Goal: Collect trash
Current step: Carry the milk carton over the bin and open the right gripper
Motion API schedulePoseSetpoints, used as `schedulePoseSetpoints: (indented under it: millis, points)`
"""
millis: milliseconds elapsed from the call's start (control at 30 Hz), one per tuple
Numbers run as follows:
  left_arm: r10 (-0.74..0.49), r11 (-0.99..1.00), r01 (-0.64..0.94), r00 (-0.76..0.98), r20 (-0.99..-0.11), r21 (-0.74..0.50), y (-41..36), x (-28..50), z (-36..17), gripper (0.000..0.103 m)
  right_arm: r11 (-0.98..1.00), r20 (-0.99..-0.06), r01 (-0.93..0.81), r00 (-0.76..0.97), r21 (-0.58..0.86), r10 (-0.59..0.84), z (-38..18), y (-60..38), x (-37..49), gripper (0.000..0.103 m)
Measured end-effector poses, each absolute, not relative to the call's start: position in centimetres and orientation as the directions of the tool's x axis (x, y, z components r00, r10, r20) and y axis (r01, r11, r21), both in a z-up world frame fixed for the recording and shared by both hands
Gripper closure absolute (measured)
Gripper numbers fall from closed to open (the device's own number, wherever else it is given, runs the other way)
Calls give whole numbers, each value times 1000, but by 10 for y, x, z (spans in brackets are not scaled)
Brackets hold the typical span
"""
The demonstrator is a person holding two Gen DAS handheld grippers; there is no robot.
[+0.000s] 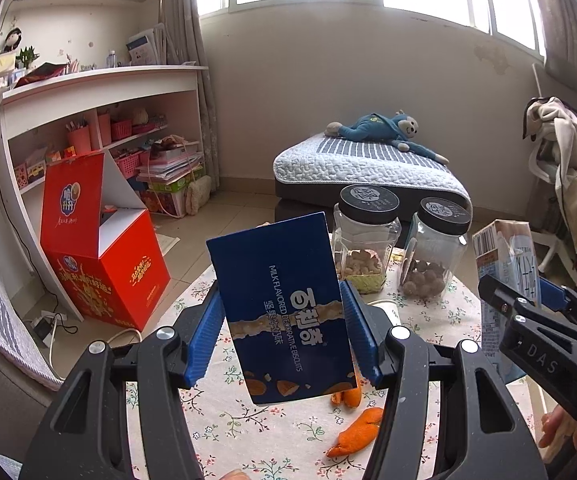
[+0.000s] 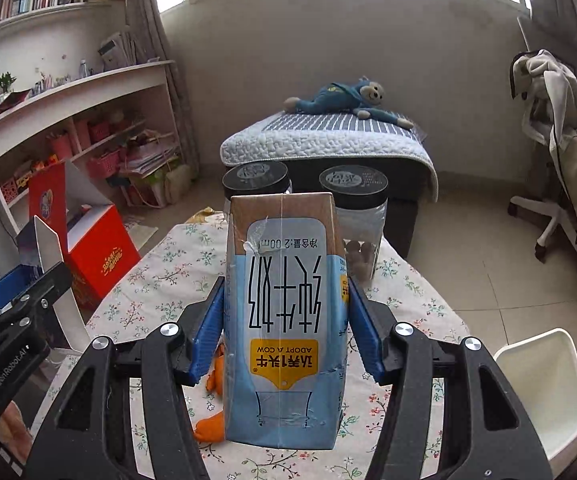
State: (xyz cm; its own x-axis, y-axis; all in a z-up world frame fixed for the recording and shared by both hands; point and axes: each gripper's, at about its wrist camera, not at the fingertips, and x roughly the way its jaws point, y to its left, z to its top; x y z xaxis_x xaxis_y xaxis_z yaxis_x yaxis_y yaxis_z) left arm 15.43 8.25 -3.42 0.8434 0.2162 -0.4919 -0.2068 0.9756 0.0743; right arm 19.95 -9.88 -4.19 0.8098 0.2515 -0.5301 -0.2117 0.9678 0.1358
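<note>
The left tongs (image 1: pixel 282 336) are clamped on a blue biscuit box (image 1: pixel 284 312), blue pads pressed to its two long sides about halfway down, so the box stands nearly upright and tilted a little, clear of the bench (image 1: pixel 248 432). Gripping at the middle probably keeps the light carton from swinging. The right tongs (image 2: pixel 284 332) hold a pale blue milk carton (image 2: pixel 286 320) the same way, pads against both side faces. Its print reads upside down, so it is carried inverted, and it too hangs free above the cloth. Both pieces of trash are therefore in the air over the near edge of the bench, one per hand, side by side: in the left view the carton and the right tongs show at the right edge.

Below them, orange peels (image 1: pixel 354 432) lie on the flowered cloth near the front edge, likely still to be gathered. Toward the far edge stand two capped jars (image 1: pixel 366 240) with snacks in them, which look like keepers rather than trash.

Off the bench's left side an open red box (image 1: pixel 104 264) sits on the floor with its lid up. It may be where the trash goes, though nothing confirms that.
</note>
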Motion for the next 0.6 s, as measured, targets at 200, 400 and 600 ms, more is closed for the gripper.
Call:
schedulePoseSetpoints:
  millis: [200,400,600]
  points:
    - [216,976,-197,862,-458,90,69,149,-29,46,973,-485,-209,844,94,228,-33,-104,189,48]
    - [211,977,-195,876,-434,81,59,146,-24,46,977,-445,-197,870,85,214,-25,-110,178,48]
    - [194,981,-178,884,-425,79,47,143,-21,46,981,-437,-176,878,86,195,-20,-121,173,48]
